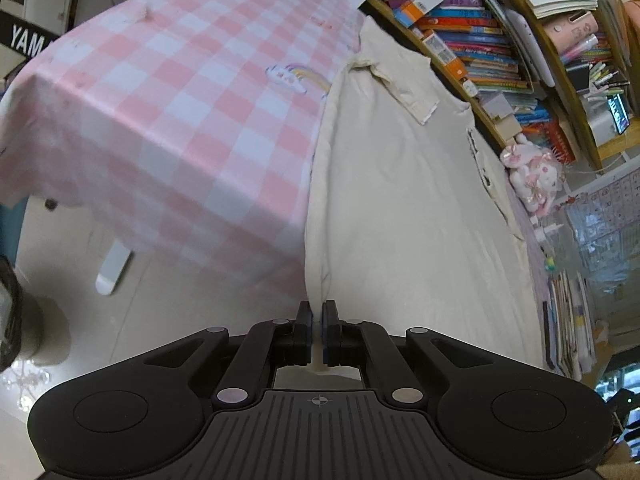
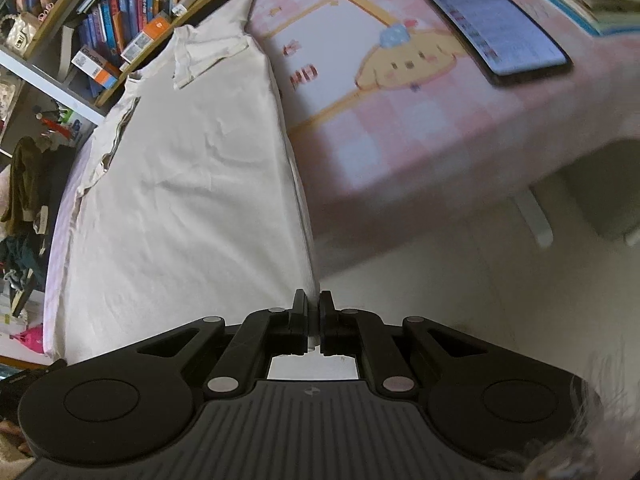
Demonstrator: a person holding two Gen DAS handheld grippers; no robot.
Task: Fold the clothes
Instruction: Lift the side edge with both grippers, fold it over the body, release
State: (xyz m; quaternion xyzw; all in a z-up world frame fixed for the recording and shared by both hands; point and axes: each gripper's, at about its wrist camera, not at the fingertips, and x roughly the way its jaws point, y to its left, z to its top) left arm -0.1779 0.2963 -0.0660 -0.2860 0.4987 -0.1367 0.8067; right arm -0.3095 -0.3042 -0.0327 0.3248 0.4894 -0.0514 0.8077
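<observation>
We had the left gripper (image 1: pixel 317 312) pinched shut on the near hem corner of the cream shirt (image 1: pixel 400 200), and the right gripper (image 2: pixel 314 304) clamped on the opposite hem corner. The shirt lay lengthwise on the pink checked tablecloth (image 1: pixel 180 92), sleeves already turned in, collar toward the bookshelf (image 1: pixel 480 40). We judged a lengthwise fold in hand: both corners would need carrying together toward the collar, level and taut. A phone (image 2: pixel 496 28) lay well aside.

tablecloth (image 1: pixel 168 92) near edge blurred | phone (image 2: pixel 496 26) screen text unreadable | garment (image 1: pixel 400 200) hem hidden behind tool
</observation>
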